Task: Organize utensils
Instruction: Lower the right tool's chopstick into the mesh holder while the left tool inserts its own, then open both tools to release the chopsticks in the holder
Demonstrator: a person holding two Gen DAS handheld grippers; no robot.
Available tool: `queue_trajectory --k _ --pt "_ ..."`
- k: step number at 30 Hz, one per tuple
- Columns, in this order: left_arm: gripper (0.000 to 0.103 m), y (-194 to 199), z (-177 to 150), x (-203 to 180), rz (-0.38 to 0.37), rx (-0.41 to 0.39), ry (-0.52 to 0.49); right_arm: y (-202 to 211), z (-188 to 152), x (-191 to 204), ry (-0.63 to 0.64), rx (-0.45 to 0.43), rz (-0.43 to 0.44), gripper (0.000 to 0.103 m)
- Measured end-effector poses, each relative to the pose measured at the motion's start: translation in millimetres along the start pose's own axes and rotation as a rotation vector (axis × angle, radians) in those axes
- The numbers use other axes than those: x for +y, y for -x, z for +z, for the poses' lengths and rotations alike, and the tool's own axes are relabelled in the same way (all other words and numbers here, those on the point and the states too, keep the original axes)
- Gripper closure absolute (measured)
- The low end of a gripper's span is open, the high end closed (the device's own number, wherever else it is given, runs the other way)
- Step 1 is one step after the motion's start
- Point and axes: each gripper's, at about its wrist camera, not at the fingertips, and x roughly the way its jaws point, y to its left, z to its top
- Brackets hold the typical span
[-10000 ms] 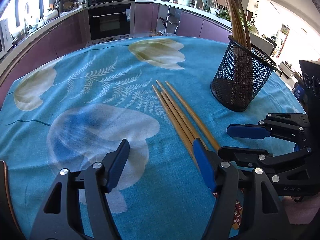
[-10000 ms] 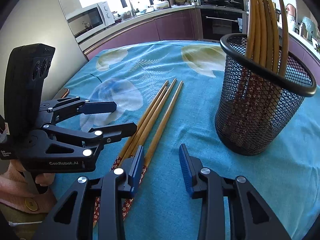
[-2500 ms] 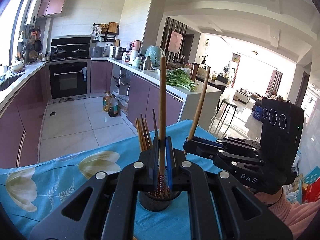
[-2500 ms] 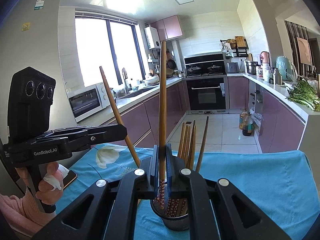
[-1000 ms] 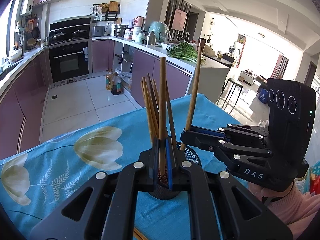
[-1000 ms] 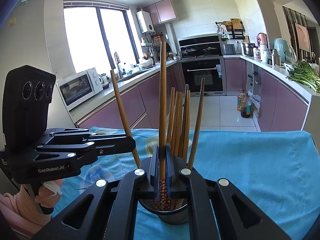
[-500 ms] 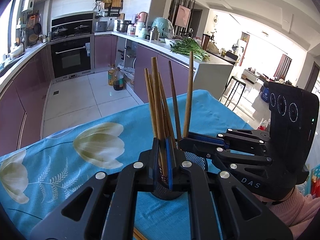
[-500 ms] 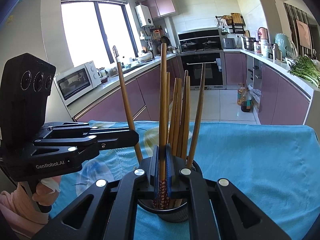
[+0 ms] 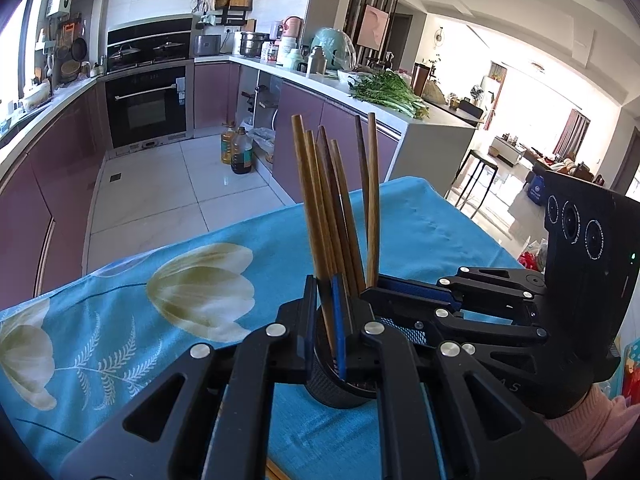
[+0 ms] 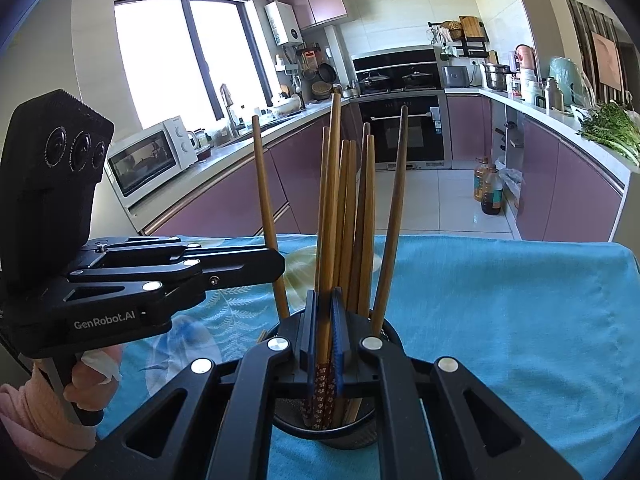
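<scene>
Left gripper (image 9: 329, 320) is clamped on one chopstick (image 9: 310, 208), its lower end inside the black mesh holder (image 9: 332, 388). Right gripper (image 10: 325, 334) is clamped on another chopstick (image 10: 331, 208), patterned end in the same holder (image 10: 348, 438). Risk: both tools crowd one rim; a knock could tip it on the blue tablecloth (image 10: 500, 320). The standing chopsticks (image 10: 360, 216) obstruct insertion.

I'm seeing upright chopsticks (image 10: 352, 216) crowding the mesh holder (image 10: 352, 438), my left gripper (image 10: 276, 266) blocking its left side, the tablecloth (image 10: 500, 320) lying open rightward.
</scene>
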Motion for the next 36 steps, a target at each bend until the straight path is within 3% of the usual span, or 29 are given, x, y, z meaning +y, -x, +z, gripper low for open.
queue_trajectory --k 12,26,30,36 --pt "0.095 -12.4 -3.6 3.2 -0.007 0.032 0.019 -2.5 2.3 -7.2 -0.008 0.007 -0.002 0.097" --pt "0.094 4.8 -19.2 13.3 -0.003 -0.010 0.059 5.1 -0.9 -6.8 -0.013 -0.011 -0.008 0.095" --pt "0.086 17.4 -25.5 17.3 0.039 -0.043 0.069 13.5 -3.2 -2.7 -0.008 -0.027 0.001 0.082" --pt "0.074 38.5 -37.2 21.3 0.103 -0.089 0.082 26.6 -8.5 12.6 0.024 -0.046 0.029 0.074"
